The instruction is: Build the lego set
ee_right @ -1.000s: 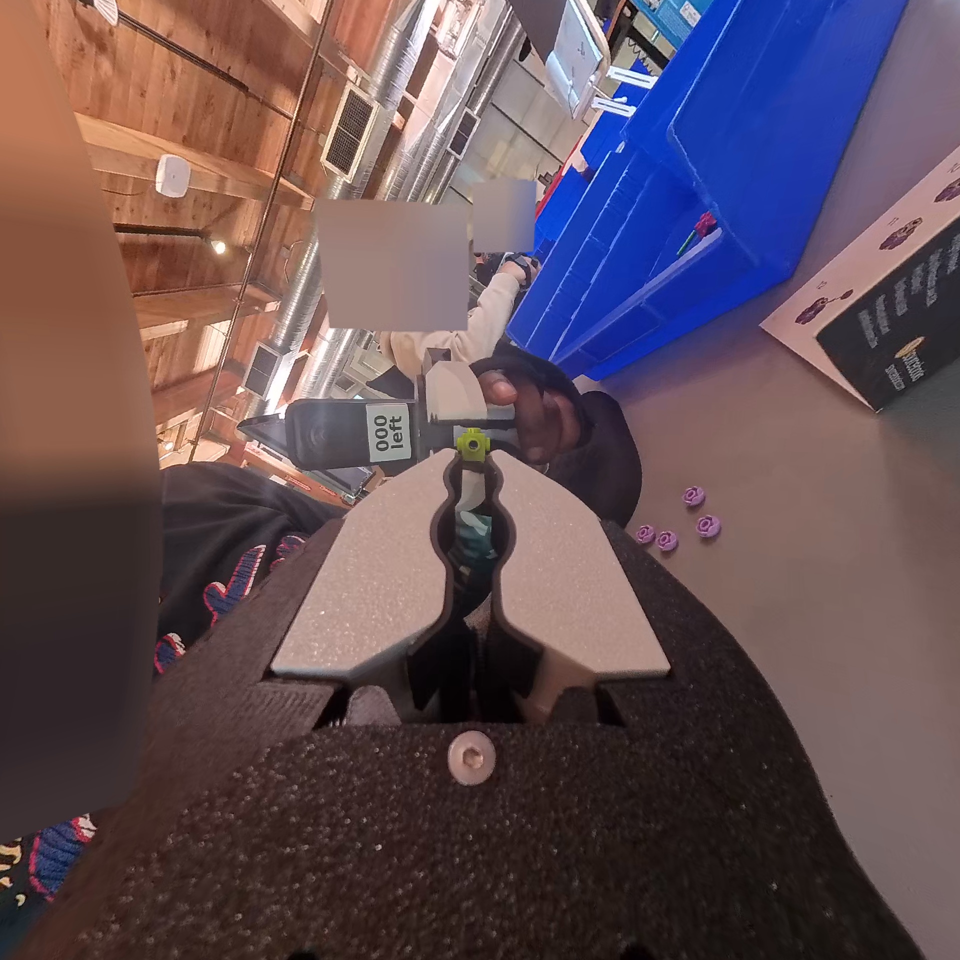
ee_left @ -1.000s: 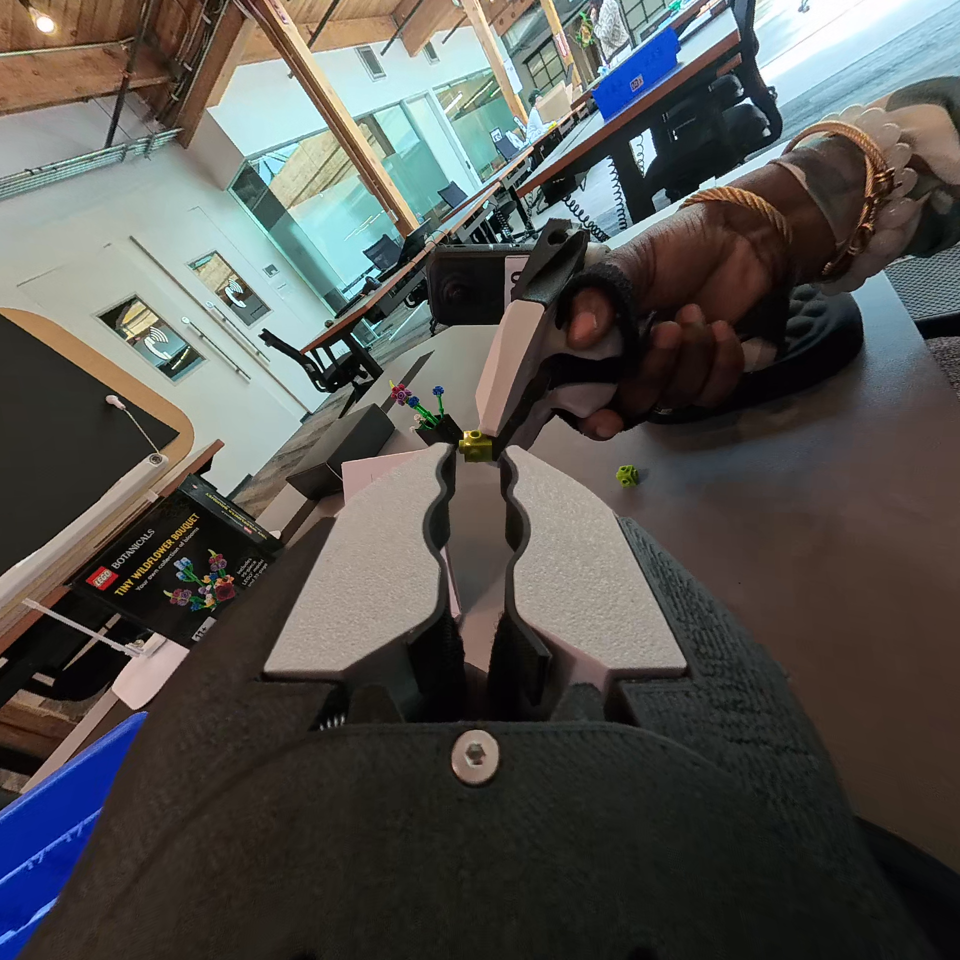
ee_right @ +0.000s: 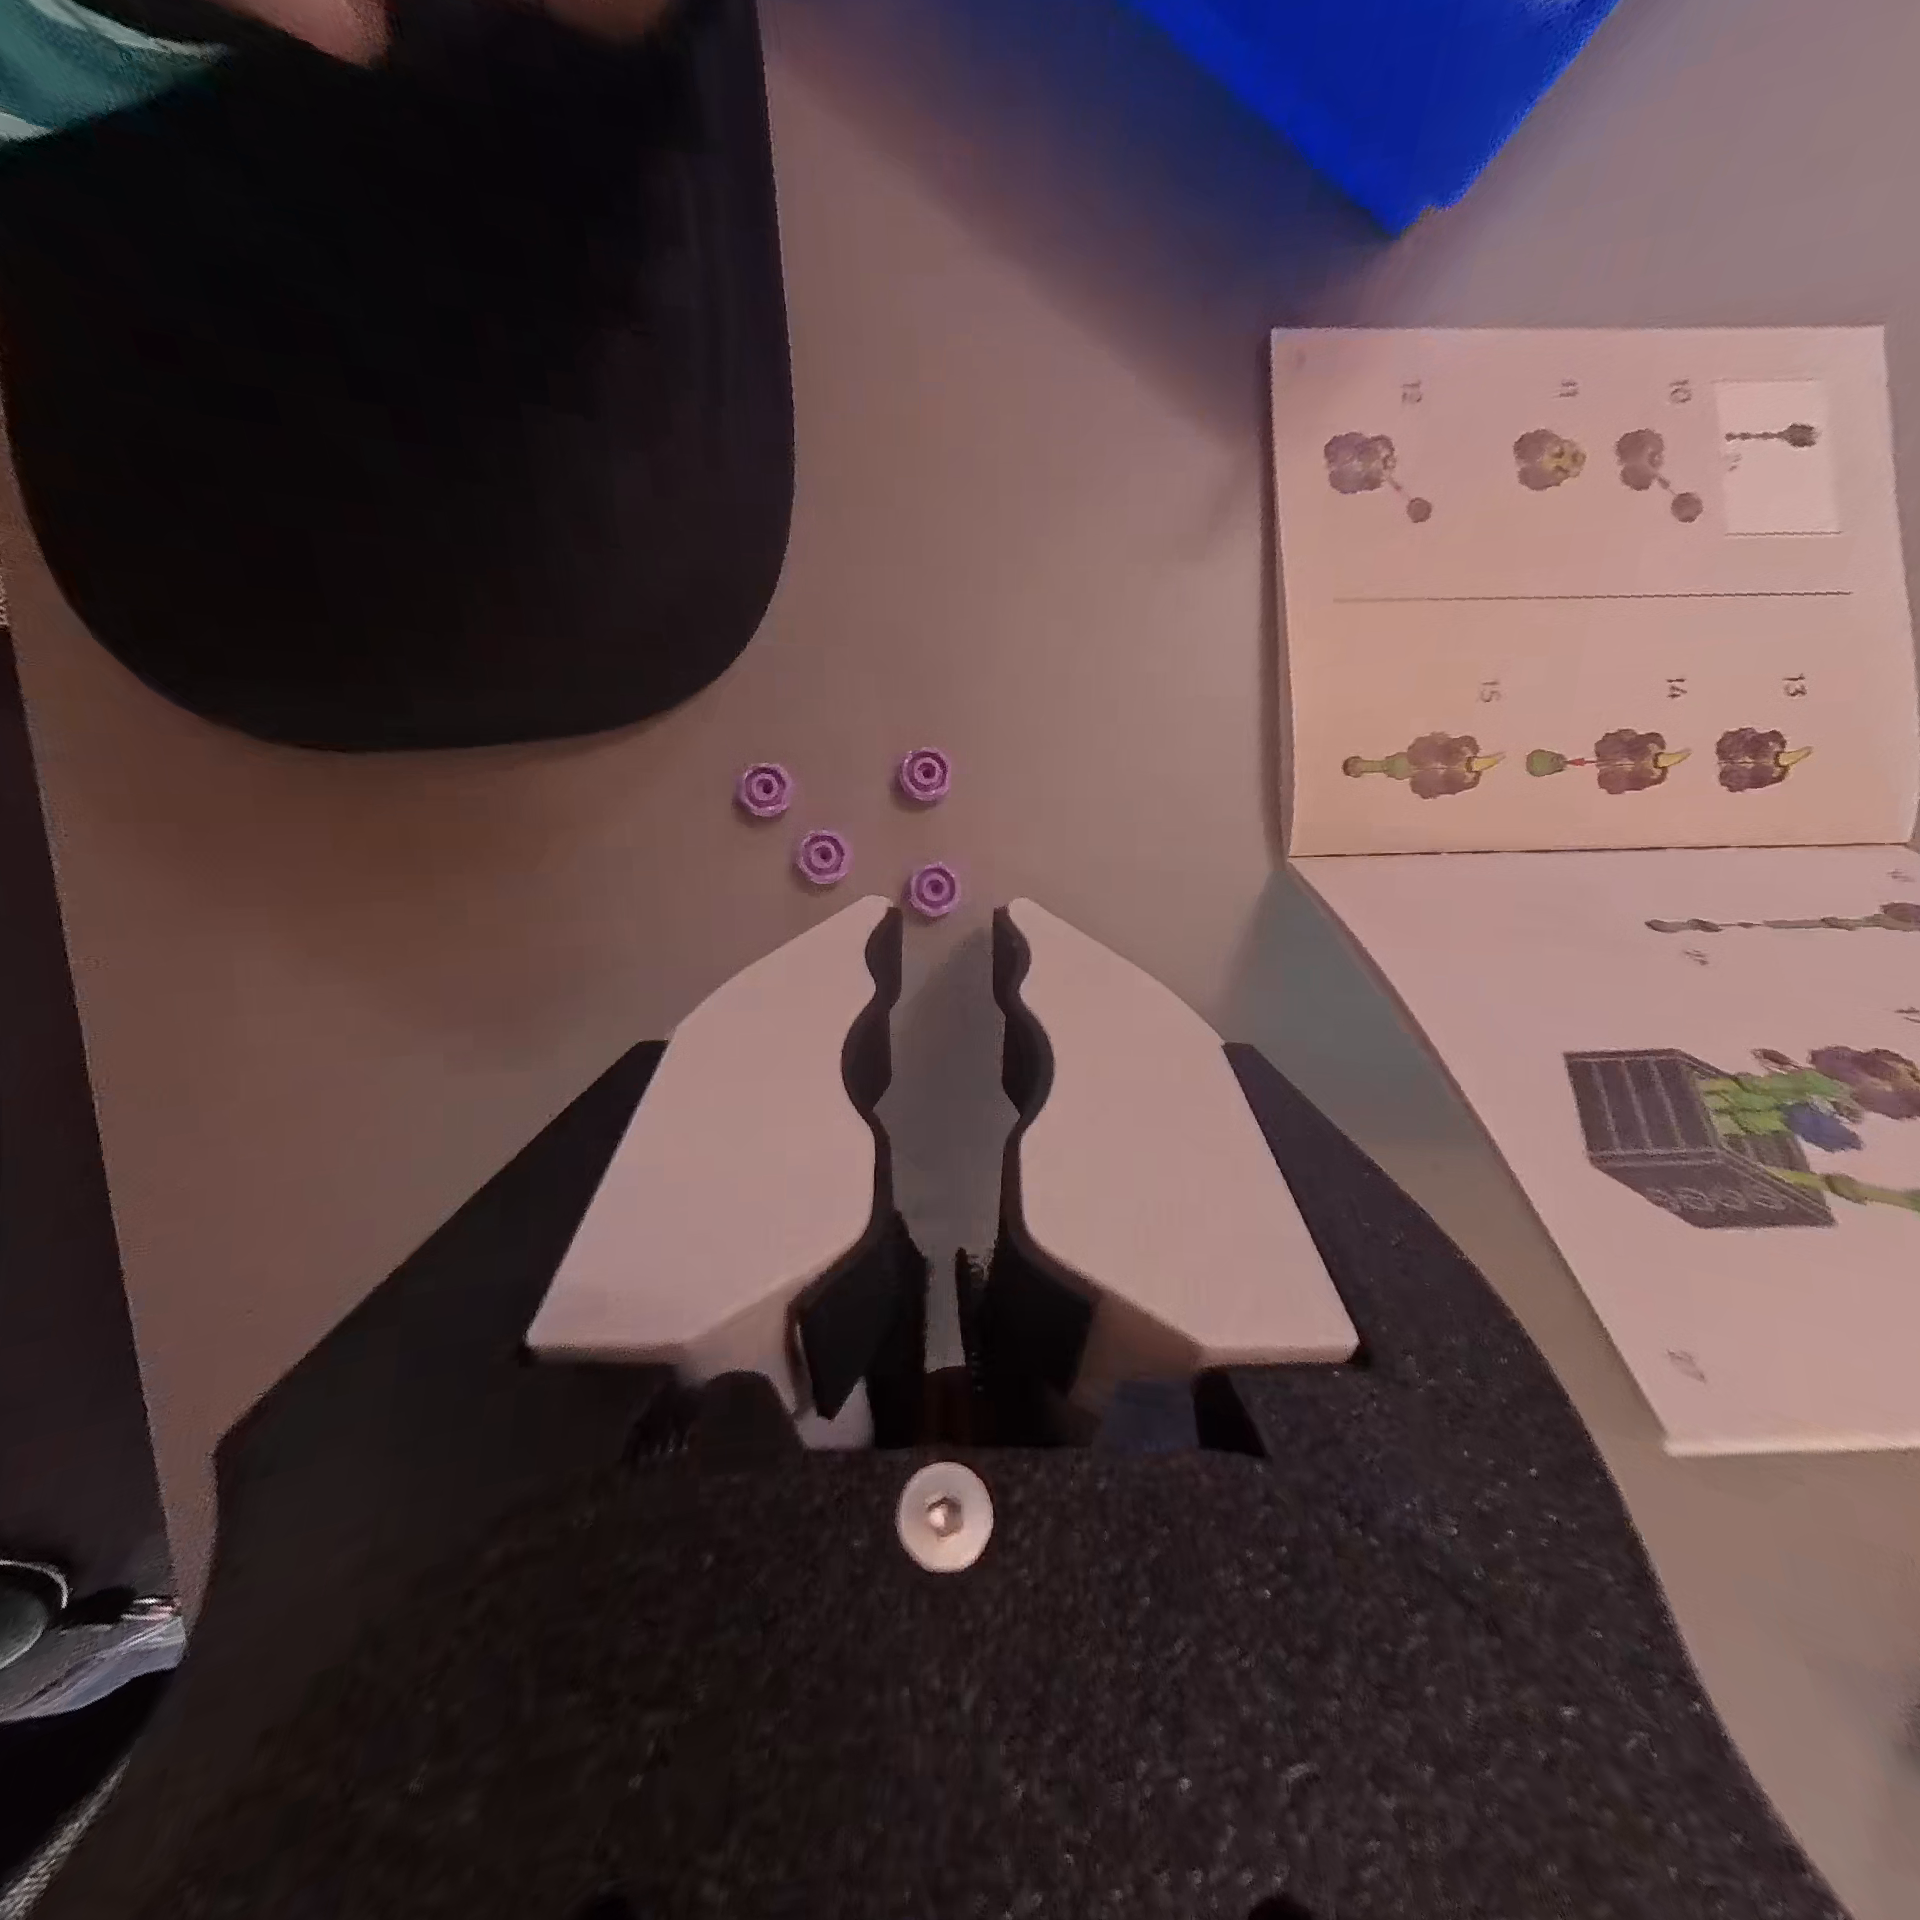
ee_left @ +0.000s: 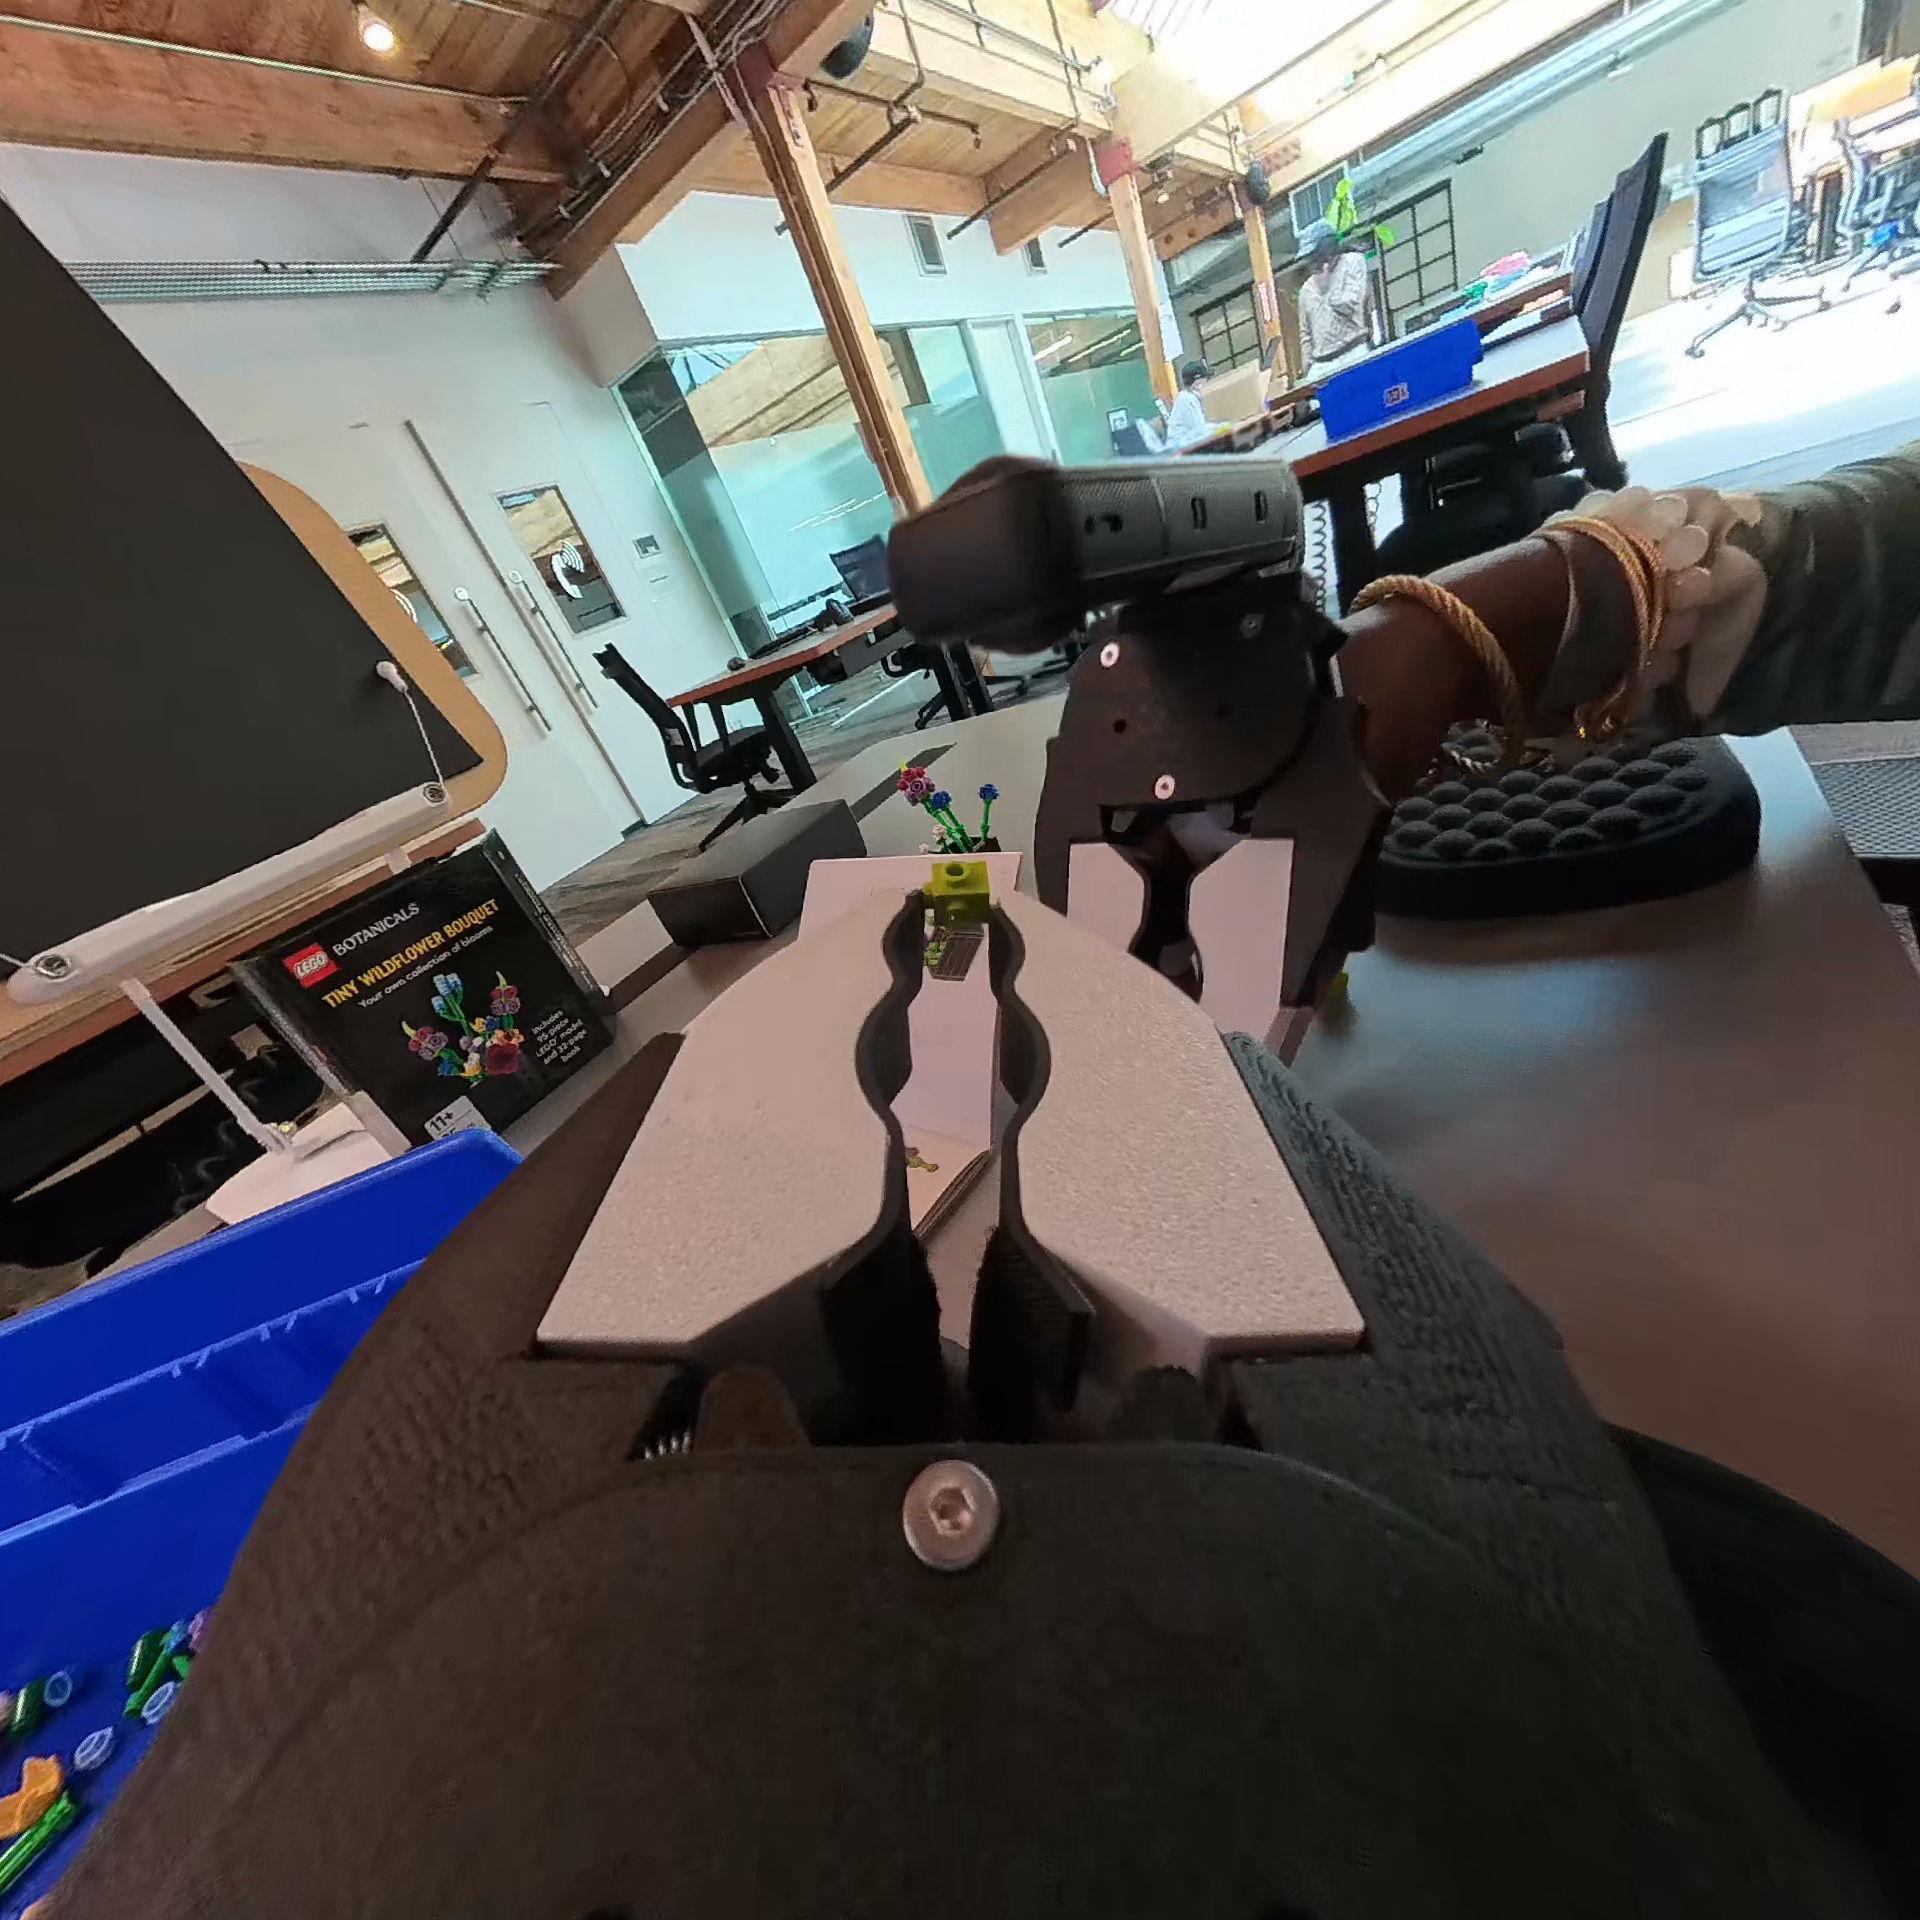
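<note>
Left gripper jaws pinch lime brick; right gripper jaws parted, empty.

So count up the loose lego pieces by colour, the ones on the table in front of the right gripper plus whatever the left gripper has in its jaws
Purple round pieces on the table: 4
Lime green piece held in the left gripper: 1
Total: 5

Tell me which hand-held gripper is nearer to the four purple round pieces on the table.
Right. The right hand-held gripper points down at the purple round pieces, its open tips almost at the nearest one. The left hand-held gripper holds a lime-green brick elsewhere.
</note>
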Action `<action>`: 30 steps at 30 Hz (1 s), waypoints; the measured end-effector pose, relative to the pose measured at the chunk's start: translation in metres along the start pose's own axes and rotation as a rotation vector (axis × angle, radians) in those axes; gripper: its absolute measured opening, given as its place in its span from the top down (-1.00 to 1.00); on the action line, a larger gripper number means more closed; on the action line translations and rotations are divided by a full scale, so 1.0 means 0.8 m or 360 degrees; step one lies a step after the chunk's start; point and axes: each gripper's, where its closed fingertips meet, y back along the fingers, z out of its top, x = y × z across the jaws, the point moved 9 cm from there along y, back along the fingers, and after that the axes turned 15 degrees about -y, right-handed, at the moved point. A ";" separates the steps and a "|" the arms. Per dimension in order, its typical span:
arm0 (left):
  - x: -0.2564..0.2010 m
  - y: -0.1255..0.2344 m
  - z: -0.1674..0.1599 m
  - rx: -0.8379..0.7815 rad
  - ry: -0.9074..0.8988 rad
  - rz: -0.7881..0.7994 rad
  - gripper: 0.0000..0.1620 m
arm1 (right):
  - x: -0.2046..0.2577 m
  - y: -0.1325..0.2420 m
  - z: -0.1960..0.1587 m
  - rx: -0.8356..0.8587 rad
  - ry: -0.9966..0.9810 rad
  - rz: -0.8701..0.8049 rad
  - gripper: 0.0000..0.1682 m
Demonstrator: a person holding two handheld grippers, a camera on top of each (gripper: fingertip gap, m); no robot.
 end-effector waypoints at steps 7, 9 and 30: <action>-0.001 0.000 0.000 -0.0006 0.0018 -0.0018 0.85 | 0.004 -0.007 -0.003 -0.0027 -0.0048 -0.0003 0.80; -0.002 -0.002 0.000 0.0011 0.0005 -0.0029 0.85 | 0.003 -0.007 -0.003 -0.0041 -0.0052 0.0001 0.80; 0.009 0.000 0.016 -0.0518 0.0647 -0.0081 0.86 | 0.013 0.069 0.007 -0.1449 -0.0605 0.0881 0.89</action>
